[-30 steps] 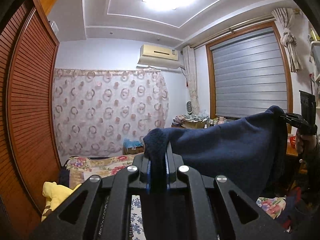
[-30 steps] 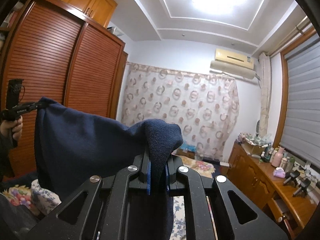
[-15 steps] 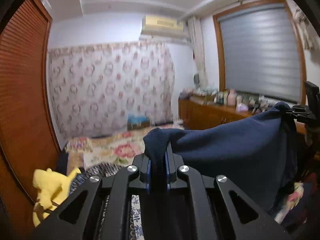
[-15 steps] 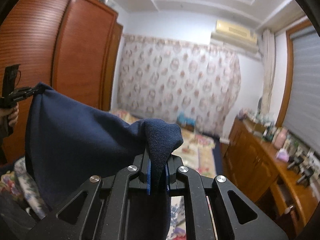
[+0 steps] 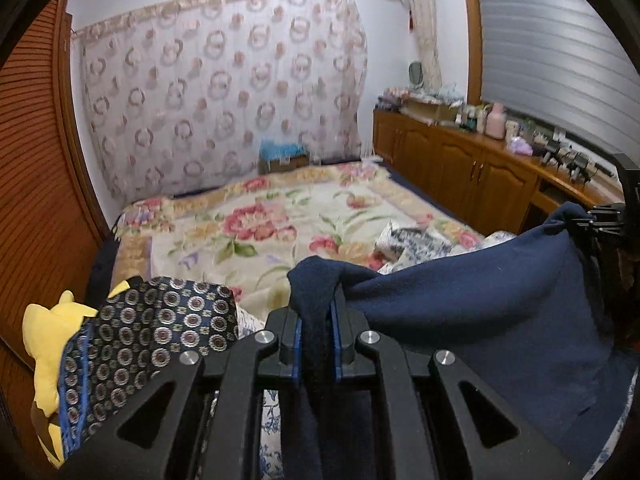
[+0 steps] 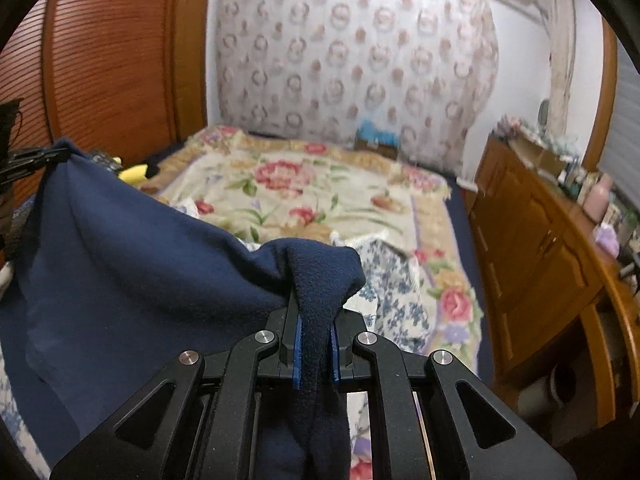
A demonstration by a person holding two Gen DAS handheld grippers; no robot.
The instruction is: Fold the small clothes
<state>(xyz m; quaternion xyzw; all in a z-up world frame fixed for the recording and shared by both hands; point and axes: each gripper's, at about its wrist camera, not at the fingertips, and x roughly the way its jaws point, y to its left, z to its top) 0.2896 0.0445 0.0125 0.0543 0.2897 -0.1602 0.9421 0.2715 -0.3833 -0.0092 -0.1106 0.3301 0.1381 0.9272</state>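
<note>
Navy garment (image 5: 480,312) stretched between hand-held grippers above bed (image 5: 280,232).

Both views are evenly, softly lit from overhead, with no hard shadows or glare. Heavy fisheye bending curves the wardrobe (image 6: 100,60) and patterned curtain (image 5: 224,92) toward black corner vignettes. The background is smeared by motion blur (the curtain especially), while the near foreground stays sharp.

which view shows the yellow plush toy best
The left wrist view. The yellow plush toy sits large at the lower left, partly covered by a patterned cloth. The right wrist view shows only a small yellow sliver beyond the navy garment.
</note>
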